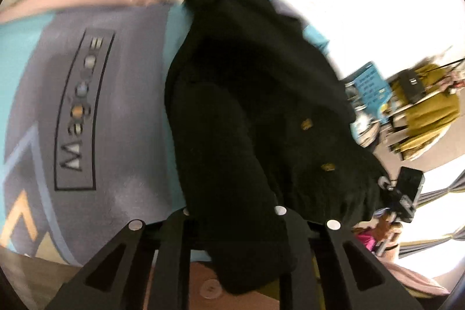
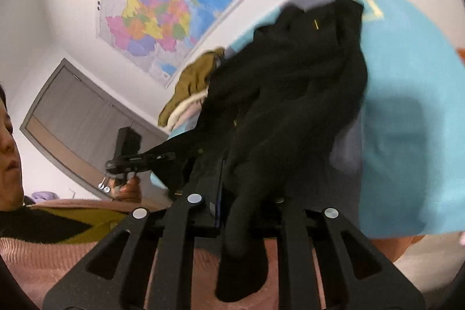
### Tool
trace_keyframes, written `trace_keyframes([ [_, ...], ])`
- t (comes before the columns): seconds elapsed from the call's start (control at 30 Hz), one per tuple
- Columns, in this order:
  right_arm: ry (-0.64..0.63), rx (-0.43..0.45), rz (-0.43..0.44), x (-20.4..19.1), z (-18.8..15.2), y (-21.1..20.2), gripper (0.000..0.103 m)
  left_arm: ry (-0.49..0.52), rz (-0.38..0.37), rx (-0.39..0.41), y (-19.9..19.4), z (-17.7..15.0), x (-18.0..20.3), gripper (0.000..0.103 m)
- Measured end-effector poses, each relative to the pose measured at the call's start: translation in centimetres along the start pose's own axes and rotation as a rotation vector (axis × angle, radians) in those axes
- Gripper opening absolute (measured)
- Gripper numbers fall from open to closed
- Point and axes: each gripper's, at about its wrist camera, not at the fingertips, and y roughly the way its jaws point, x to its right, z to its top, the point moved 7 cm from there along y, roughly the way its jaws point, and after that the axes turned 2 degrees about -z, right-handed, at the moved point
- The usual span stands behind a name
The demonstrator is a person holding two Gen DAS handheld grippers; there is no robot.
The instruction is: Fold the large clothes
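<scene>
**Both claws pinch the black garment at its near edge**

The left gripper (image 1: 232, 215) is closed on the thick black fleecy garment with brass-coloured buttons (image 1: 255, 112), a fold of the cloth bunched between its fingers and spilling toward the camera. The right gripper (image 2: 247, 202) is likewise clamped on the same black garment (image 2: 290, 95), with a fat roll of fabric hanging out below the jaws. Holding two separate spots along one edge looks like the grip a person takes to lift and carry that edge over for a fold, keeping the cloth spread between the hands so that it does not collapse.

The garment lies on a turquoise and grey printed table cover (image 1: 122, 112), its far part resting there while the near edge is raised in the claws. It looks heavy and plush, crumpled into deep soft ridges, not yet flat; two buttons show near its right side in the left wrist view. An olive-brown crumpled cloth (image 2: 191, 83) sits beyond it at the far end of the cover. A coloured wall map (image 2: 174, 2) hangs behind.
</scene>
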Motion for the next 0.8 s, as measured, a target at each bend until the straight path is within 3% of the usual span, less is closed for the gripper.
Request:
trace_keyframes([
  [0.03,0.012,-0.009,-0.012,0.5,-0.3,0.4,0.02,0.002,-0.005,-0.018,0.8,-0.3,-0.1,0.015],
  [0.1,0.026,-0.029,-0.019,1.1,-1.0,1.0,0.032,0.004,0.013,-0.04,1.6,-0.6,-0.5,0.03],
  [0.13,0.038,-0.034,-0.037,1.6,-1.2,1.2,0.035,0.007,0.001,-0.035,1.7,-0.5,-0.5,0.032],
  [0.2,0.062,-0.051,-0.034,2.6,-1.9,1.2,0.045,0.017,-0.048,-0.042,1.6,-0.5,-0.1,0.049],
  [0.3,0.081,-0.074,-0.016,2.9,-2.8,1.7,0.049,0.05,-0.048,-0.043,1.5,-0.5,0.5,0.054],
  [0.33,0.078,-0.078,-0.007,2.8,-3.1,1.9,0.048,0.058,-0.041,-0.041,1.5,-0.6,0.7,0.052],
  [0.37,0.082,-0.077,0.018,2.5,-3.1,2.1,0.039,0.067,-0.03,-0.038,1.5,-0.6,0.7,0.035],
  [0.4,0.071,-0.071,0.062,2.0,-3.3,1.8,0.017,0.067,-0.026,-0.046,1.6,-0.6,0.7,0.013],
  [0.43,0.057,-0.058,0.067,1.5,-3.1,1.8,0.011,0.059,-0.031,-0.047,1.6,-0.5,0.7,0.013],
  [0.63,-0.024,0.064,0.086,-1.7,0.1,-1.0,0.009,0.017,-0.125,0.024,-0.5,1.9,2.1,0.01],
  [0.8,-0.063,0.151,0.096,-3.4,4.0,-2.3,0.008,0.061,-0.164,0.091,-2.8,4.4,4.1,0.01],
])
